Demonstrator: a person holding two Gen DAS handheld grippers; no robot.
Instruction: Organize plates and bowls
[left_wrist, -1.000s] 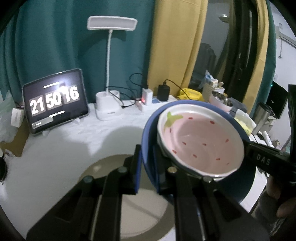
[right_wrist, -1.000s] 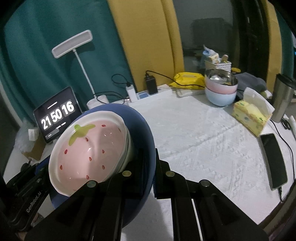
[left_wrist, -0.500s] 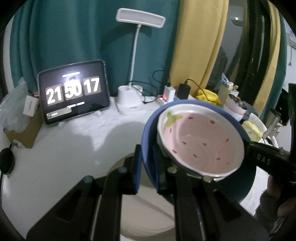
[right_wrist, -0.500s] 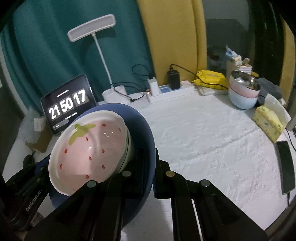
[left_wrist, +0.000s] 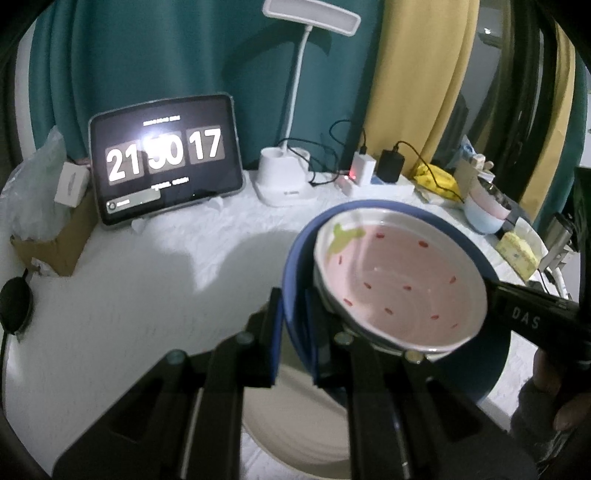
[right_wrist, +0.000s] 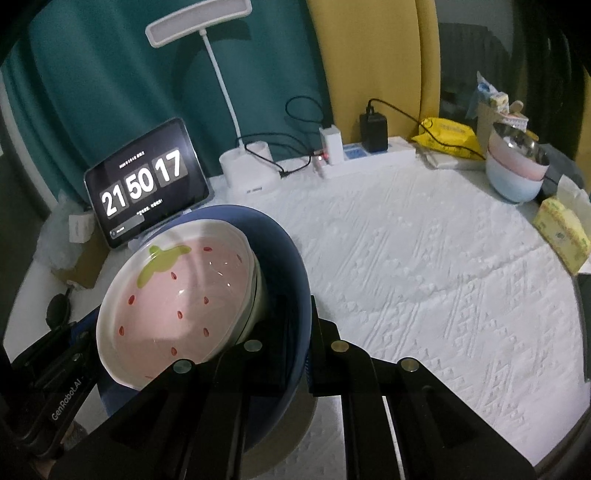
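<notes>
A blue bowl (left_wrist: 295, 258) with a pink strawberry-pattern bowl (left_wrist: 399, 288) nested inside it hangs tilted above the white tablecloth. My left gripper (left_wrist: 293, 325) is shut on the blue bowl's left rim. My right gripper (right_wrist: 304, 332) is shut on the opposite rim of the blue bowl (right_wrist: 291, 266), and the strawberry bowl (right_wrist: 177, 291) leans towards the left gripper (right_wrist: 62, 369). A beige plate (left_wrist: 295, 424) lies on the table below the bowls, mostly hidden by them and by the fingers.
At the back stand a tablet clock (left_wrist: 162, 158), a white desk lamp (left_wrist: 284, 181) and a power strip with chargers (right_wrist: 369, 155). Stacked bowls (right_wrist: 517, 170) and a yellow tissue pack (right_wrist: 561, 229) sit at the far right. A cardboard box (left_wrist: 55, 236) is at the left.
Both grippers have carried the nested bowls leftwards and a little lower, closer to the tablet and lamp. The grips on the blue bowl are unchanged.
</notes>
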